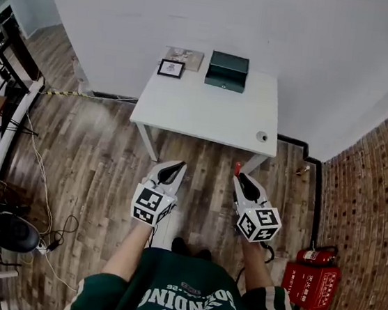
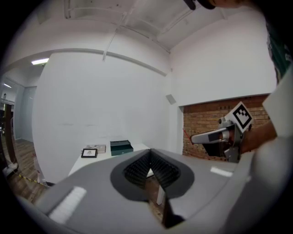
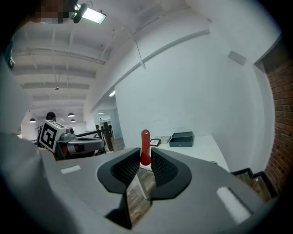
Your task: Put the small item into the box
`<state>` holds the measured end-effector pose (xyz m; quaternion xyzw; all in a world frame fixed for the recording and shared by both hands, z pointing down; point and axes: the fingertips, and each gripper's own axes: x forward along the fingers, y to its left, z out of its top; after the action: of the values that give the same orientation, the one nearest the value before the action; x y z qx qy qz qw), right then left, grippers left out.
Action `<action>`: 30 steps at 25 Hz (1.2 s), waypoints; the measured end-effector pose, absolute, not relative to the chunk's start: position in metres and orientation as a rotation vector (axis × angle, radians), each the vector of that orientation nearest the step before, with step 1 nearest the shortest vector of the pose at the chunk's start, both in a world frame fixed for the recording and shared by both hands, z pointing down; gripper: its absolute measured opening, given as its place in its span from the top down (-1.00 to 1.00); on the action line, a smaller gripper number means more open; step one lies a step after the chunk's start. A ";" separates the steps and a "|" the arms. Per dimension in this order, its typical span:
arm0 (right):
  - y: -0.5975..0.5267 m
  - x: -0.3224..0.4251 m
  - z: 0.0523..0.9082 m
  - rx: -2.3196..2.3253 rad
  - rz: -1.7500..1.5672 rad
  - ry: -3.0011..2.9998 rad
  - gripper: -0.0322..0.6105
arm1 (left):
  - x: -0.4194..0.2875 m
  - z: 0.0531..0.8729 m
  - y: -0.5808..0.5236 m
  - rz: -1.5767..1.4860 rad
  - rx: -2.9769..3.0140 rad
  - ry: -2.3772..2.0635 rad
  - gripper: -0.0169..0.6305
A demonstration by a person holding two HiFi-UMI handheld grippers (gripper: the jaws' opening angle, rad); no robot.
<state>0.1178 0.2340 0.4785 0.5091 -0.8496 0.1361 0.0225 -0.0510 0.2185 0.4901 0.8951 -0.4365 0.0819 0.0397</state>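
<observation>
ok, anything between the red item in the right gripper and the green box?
Nothing visible: bare white table in front of the green box. The red item is clamped in the right gripper. The box's lid looks shut.

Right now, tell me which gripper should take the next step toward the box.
Right. The right gripper is shut on the red item; the left gripper is shut and empty. Both hang short of the table bearing the green box.
</observation>
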 end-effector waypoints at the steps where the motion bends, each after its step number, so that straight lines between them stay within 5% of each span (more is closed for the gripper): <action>1: 0.233 0.115 0.478 1.579 0.420 -2.630 0.67 | -0.054 0.490 0.218 0.248 2.746 -1.333 0.79; 18: 0.208 0.091 0.499 1.629 0.495 -2.593 0.67 | -0.075 0.517 0.180 0.271 2.734 -1.263 0.79; 30: 0.094 0.101 0.499 1.577 0.516 -2.633 0.67 | -0.061 0.511 0.072 0.289 2.722 -1.301 0.79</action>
<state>0.1008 0.0941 0.4985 0.5068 -0.8459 0.1658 0.0147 -0.0606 0.0721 0.5107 0.8969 -0.4284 0.0951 0.0553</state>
